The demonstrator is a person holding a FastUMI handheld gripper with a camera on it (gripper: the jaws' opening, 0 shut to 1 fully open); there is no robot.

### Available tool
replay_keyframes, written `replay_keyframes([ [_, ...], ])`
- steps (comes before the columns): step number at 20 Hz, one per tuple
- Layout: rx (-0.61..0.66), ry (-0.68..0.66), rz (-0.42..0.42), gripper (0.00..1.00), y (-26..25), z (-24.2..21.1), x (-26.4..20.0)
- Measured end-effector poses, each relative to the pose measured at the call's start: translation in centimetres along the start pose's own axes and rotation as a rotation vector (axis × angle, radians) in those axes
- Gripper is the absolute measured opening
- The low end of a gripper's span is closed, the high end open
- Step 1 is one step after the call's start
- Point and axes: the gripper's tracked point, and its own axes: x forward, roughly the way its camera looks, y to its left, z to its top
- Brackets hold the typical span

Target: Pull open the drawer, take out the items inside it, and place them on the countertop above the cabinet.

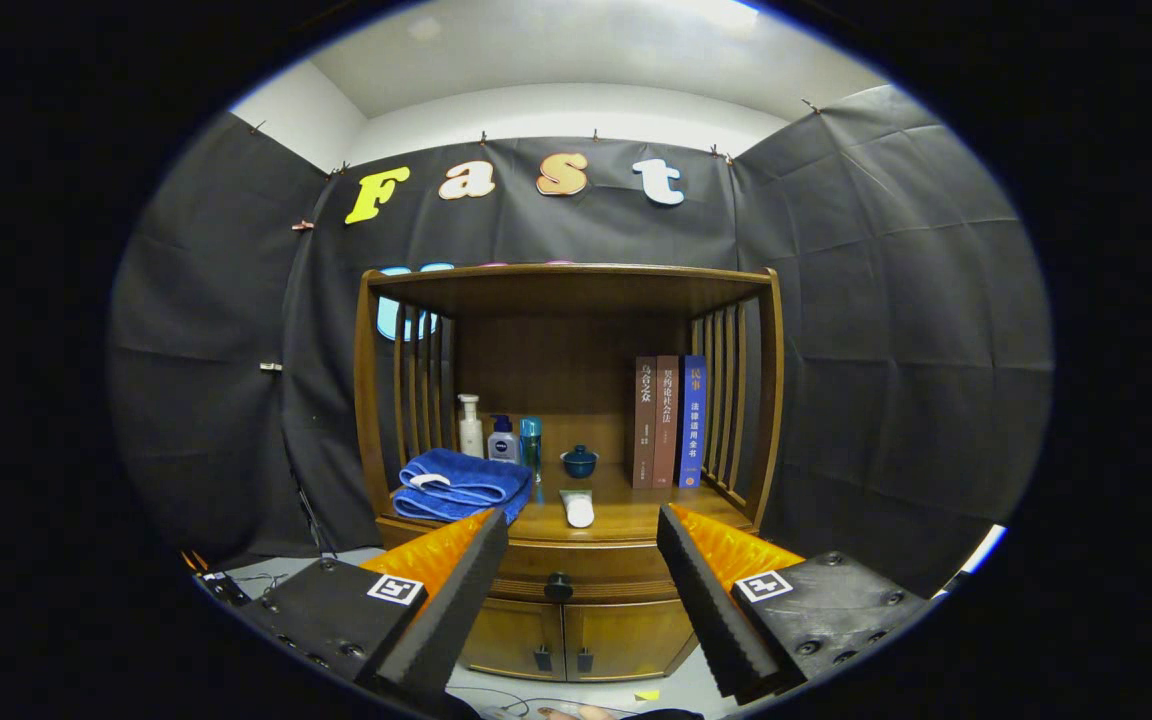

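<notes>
The gripper [581, 535] holds its ridged jaws spread, pinching nothing, framing the round dark knob [559, 586] of the shut polished wooden drawer [576, 568]. Above that knob, the glossy wooden surface [626, 518] carries a folded plush blue towel [461, 483] and a white tube [578, 508].

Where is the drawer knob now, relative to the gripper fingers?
In the gripper view the drawer knob sits on the closed drawer front, between the open gripper fingers, below the countertop and above the two cabinet doors.

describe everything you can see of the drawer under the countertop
The brown wooden drawer is a wide, shallow front with moulded edges, sitting just below the wooden countertop and above two small cabinet doors. It is fully closed. One dark round knob sits at its centre, between the open gripper fingers, untouched.
</notes>
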Motion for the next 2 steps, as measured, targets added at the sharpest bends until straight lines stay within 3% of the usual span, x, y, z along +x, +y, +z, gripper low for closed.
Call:
replay_keyframes([
  [2,-0.002,0.002,-0.001,0.97,-0.06,-0.04,0.04],
])
